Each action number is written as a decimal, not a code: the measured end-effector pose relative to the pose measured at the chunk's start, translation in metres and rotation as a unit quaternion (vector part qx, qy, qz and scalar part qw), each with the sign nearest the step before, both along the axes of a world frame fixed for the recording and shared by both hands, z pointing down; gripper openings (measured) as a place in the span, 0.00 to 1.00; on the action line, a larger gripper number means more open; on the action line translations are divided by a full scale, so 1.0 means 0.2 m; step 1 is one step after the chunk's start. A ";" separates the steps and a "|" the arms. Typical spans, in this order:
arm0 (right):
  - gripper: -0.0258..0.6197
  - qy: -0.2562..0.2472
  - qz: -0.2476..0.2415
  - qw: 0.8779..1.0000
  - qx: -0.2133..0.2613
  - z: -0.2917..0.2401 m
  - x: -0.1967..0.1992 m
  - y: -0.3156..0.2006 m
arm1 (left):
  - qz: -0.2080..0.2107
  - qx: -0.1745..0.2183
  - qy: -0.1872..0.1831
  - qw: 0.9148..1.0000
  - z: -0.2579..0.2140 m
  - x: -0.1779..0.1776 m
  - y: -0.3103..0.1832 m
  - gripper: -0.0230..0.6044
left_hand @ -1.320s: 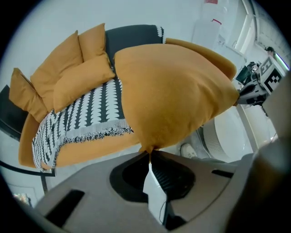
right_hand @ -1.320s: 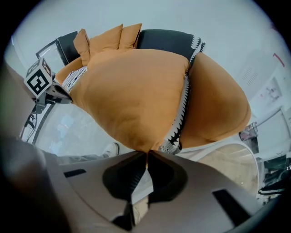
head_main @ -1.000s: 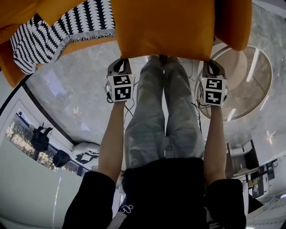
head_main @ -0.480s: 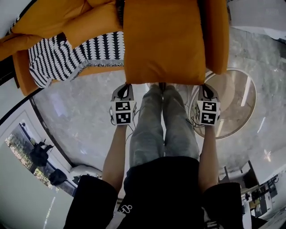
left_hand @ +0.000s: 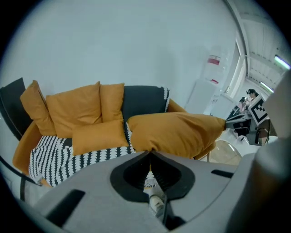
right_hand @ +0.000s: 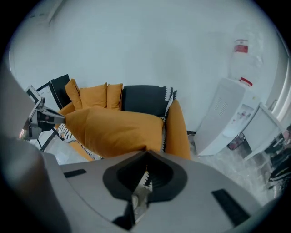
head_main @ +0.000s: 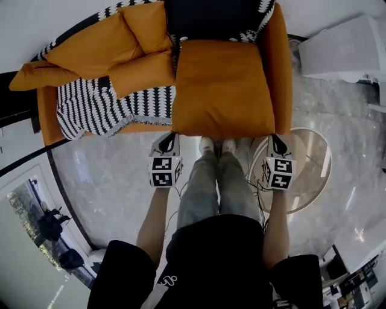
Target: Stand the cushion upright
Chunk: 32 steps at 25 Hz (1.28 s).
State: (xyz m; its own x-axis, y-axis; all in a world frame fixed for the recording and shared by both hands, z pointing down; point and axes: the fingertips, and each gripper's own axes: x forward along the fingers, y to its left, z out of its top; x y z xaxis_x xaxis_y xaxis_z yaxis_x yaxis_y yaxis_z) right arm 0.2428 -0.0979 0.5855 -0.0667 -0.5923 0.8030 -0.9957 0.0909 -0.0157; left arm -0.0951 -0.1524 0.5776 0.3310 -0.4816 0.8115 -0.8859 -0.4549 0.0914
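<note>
A large orange cushion (head_main: 220, 90) is held over the right end of the sofa, roughly flat, its near edge toward me. My left gripper (head_main: 170, 139) is shut on the cushion's near left corner, and my right gripper (head_main: 272, 140) is shut on its near right corner. In the left gripper view the cushion (left_hand: 177, 132) bulges just beyond the closed jaws of the left gripper (left_hand: 149, 152). In the right gripper view the cushion (right_hand: 113, 129) spreads left from the right gripper (right_hand: 146, 152). The cushion hides the seat under it.
The orange sofa (head_main: 45, 111) carries a black-and-white patterned throw (head_main: 90, 111), several orange pillows (head_main: 90, 48) at the left and a dark back panel (head_main: 211, 18). A white appliance (head_main: 341, 48) stands at the right. A round glass table (head_main: 310, 175) sits by my right leg.
Both grippers have risen together, still clamped on the cushion's near corners. The cushion now looks smaller and farther off, and the whole sofa has come into the head view.
</note>
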 end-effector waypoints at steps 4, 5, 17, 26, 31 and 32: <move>0.06 -0.005 -0.005 0.999 0.044 -0.19 0.02 -0.22 | 0.013 0.034 0.023 0.999 -0.18 0.01 -0.22 0.06; 0.06 -0.005 -0.008 0.998 0.055 -0.24 0.02 -0.27 | 0.013 0.044 0.027 0.999 -0.22 0.01 -0.28 0.06; 0.06 -0.006 -0.027 0.987 0.161 -0.65 0.14 -1.01 | 0.037 0.170 0.052 0.983 -0.61 0.14 -1.03 0.06; 0.06 -0.013 -0.019 0.980 0.198 -0.76 0.25 -1.59 | 0.030 0.216 0.061 0.974 -0.75 0.25 -1.62 0.06; 0.06 -0.006 -0.007 0.980 0.198 -0.78 0.30 -1.89 | 0.039 0.229 0.044 0.972 -0.78 0.31 -1.91 0.06; 0.06 -0.005 -0.005 0.980 0.200 -0.78 0.31 -1.94 | 0.041 0.229 0.043 0.972 -0.78 0.32 -1.96 0.06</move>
